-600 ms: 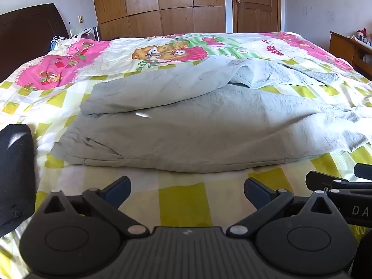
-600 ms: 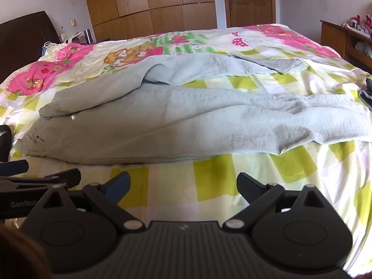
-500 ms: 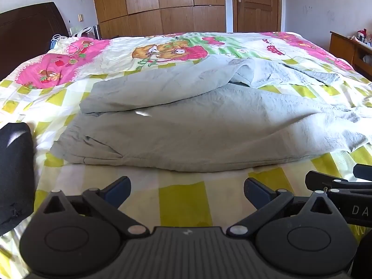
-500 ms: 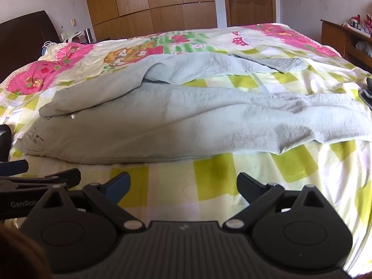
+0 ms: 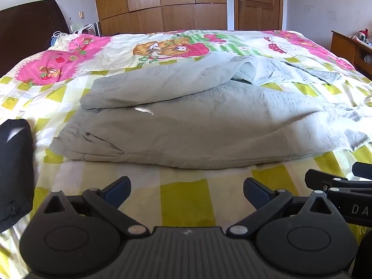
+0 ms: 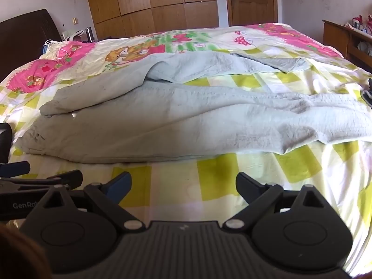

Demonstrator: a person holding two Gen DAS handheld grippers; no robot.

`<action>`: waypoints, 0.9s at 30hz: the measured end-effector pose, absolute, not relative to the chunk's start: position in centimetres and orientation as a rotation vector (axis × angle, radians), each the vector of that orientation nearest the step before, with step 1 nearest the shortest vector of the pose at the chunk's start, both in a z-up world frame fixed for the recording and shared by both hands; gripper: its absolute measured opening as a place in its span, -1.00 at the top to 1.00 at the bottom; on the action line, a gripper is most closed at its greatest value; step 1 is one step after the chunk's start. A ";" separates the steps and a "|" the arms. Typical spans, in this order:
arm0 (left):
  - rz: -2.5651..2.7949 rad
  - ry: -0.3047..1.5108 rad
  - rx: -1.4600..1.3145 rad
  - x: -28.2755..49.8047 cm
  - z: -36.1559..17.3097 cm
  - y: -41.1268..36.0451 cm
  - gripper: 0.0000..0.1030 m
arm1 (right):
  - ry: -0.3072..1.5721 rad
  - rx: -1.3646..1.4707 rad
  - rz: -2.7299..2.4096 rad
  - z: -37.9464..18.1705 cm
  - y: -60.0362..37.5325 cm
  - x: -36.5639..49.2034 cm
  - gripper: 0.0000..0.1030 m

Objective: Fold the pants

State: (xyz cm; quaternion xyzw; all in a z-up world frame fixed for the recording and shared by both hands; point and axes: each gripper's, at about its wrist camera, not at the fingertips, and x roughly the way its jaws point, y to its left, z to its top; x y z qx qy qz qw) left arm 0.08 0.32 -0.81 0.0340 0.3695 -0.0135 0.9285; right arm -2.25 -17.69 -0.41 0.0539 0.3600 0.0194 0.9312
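Light grey pants (image 5: 197, 125) lie across the bed, waist to the left, one leg folded loosely over the other, legs running right; they also show in the right wrist view (image 6: 186, 121). My left gripper (image 5: 187, 191) is open and empty, just above the sheet in front of the pants' near edge. My right gripper (image 6: 183, 186) is open and empty, also short of the near edge. Each gripper shows at the other view's side edge.
The bed (image 5: 186, 209) has a yellow-checked and pink cartoon sheet. A black garment (image 5: 14, 167) lies at the left edge. A dark headboard (image 5: 30, 34) is far left, wardrobes and a door behind, a wooden cabinet (image 5: 348, 48) at right.
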 end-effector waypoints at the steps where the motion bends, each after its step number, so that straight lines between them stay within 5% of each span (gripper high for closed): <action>1: -0.027 0.761 0.070 0.3 -0.6 0.4 -1.00 | 0.737 0.108 0.043 -0.5 -17.7 -2.1 -0.83; 27: -0.019 0.771 0.058 0.4 -0.6 1.3 -1.00 | 0.730 0.065 0.080 0.3 -16.1 -2.0 -0.75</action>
